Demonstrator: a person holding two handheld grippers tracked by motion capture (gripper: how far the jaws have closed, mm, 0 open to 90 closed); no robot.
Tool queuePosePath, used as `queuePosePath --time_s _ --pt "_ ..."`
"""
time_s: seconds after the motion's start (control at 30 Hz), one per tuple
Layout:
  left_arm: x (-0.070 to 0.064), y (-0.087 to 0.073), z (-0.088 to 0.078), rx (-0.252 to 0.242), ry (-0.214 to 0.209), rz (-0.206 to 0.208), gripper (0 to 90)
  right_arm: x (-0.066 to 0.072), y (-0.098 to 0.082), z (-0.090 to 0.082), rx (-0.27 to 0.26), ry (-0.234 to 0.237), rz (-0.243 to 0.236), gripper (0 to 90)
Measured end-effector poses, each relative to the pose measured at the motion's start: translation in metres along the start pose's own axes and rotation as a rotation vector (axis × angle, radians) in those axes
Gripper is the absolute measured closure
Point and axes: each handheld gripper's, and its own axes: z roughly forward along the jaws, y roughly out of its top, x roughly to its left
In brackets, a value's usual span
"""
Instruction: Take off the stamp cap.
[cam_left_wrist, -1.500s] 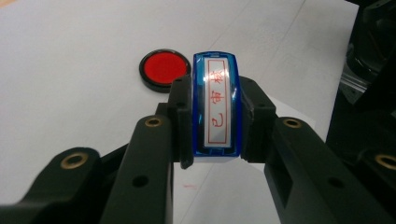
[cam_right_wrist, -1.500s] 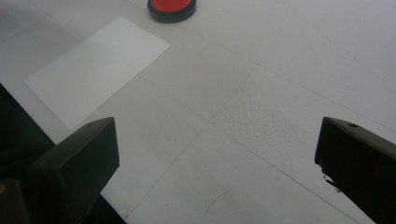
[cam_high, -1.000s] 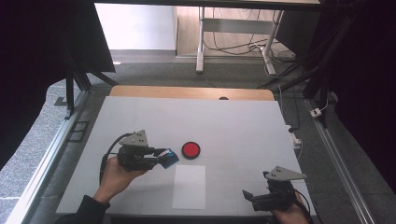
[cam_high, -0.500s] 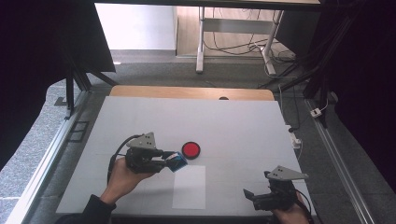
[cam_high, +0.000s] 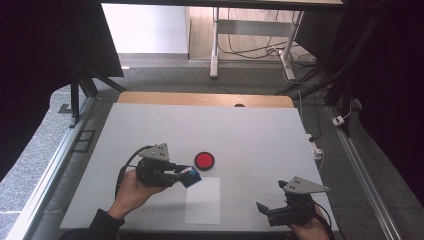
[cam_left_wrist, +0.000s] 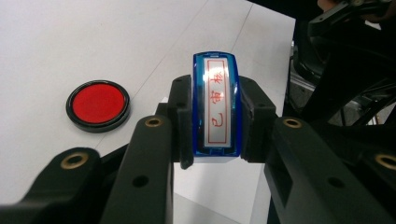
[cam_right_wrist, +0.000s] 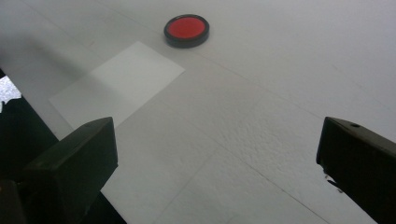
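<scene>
- A white table (cam_high: 150, 125) is seen from above, edged at the back by a wooden strip (cam_high: 205, 99), with grey floor and black curtains around it.
- At the left, the left gripper (cam_high: 187, 176) is held level in the person's left hand (cam_high: 131, 192), its jaws clamped on a blue stamp (cam_high: 190, 176).
- In the left gripper view, the blue stamp (cam_left_wrist: 216, 107) is shown pinched at both sides, its silver label with red characters turned toward the camera.
- The stamp is held just above the top left corner of a white sheet of paper (cam_high: 202, 200), near the table's front.
- A round red ink pad (cam_high: 204, 160) in a black rim is seen just beyond the stamp, apart from it, with bare table between.
- At the right, the right gripper (cam_high: 265, 210) is held low at the front edge, its jaws spread wide with nothing between them.
- Nothing is found standing between the stamp, the pad and the paper.
- Counted: one stamp, one ink pad, one sheet, two grippers.
</scene>
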Motion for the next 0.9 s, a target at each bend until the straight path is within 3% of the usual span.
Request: queuePosePath --time_s 0.23,0.5,0.57,0.9 --pt "0.000 -0.005 0.000 -0.001 0.016 0.025 70.3 0.006 0.007 0.011 -0.007 0.085 -0.022 0.0" --pt "0.000 -0.009 -0.003 -0.013 0.046 0.027 70.3 0.013 0.016 0.024 -0.020 0.139 -0.074 0.0" --pt "-0.001 -0.009 -0.003 -0.010 0.045 0.026 70.2 0.015 0.017 0.026 -0.017 0.141 -0.078 0.0" --pt "-0.003 -0.009 -0.001 0.000 0.041 0.029 70.3 0.028 0.032 0.047 -0.012 0.261 -0.091 0.0"
